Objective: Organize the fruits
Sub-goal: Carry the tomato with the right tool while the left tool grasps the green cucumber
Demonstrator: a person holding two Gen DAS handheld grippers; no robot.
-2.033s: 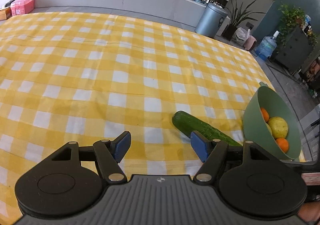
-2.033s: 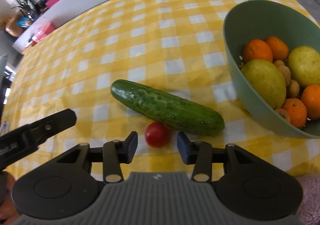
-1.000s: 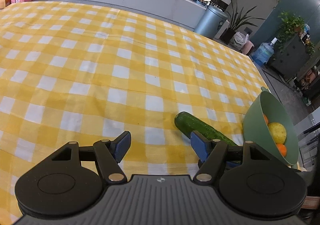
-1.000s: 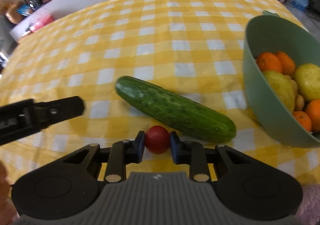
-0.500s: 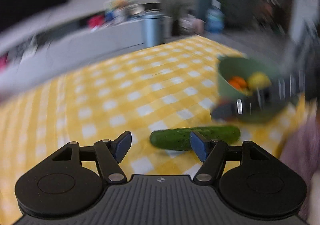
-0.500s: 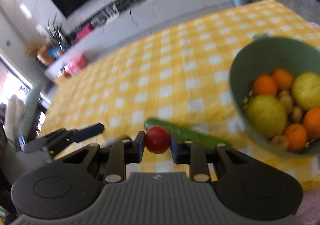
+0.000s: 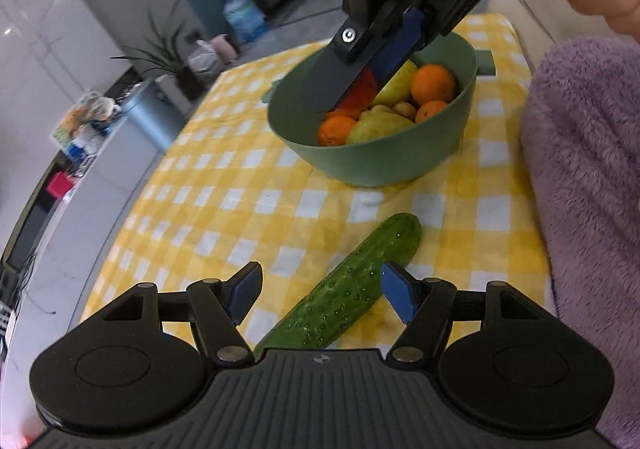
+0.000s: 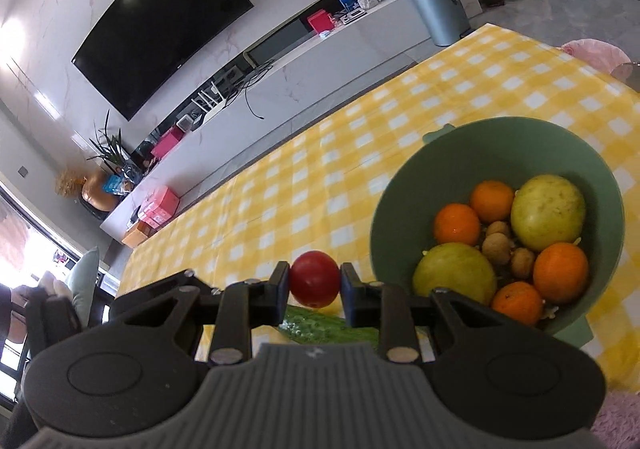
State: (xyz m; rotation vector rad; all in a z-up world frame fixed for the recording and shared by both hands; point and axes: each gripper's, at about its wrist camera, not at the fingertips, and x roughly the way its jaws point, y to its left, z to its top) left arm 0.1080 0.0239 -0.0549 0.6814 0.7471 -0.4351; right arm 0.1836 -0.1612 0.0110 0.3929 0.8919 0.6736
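Whereas a second ago the tomato [image 8: 315, 279] sat on the table [image 8: 320, 185] against the cucumber [image 7: 352, 285], it is now found lifted clear and clamped between the narrow jaws of the right gripper [image 8: 315, 281]. That gripper has been carried toward the bowl [image 8: 400, 209]; in the left wrist view its fingers are seen over the bowl's rim, the red fruit partly hidden behind them, so whether it is fully above the opening cannot quite be settled. The bowl already holds oranges, pale green fruit and walnuts. Release into the bowl is judged the step in hand.

The left gripper [image 7: 320, 295] has been swung round to face the cucumber, which is left lying on the table just short of the bowl. Its jaws are held wide, with the cucumber lying between them in view and nothing gripped. The cucumber is judged the next item to be handled.
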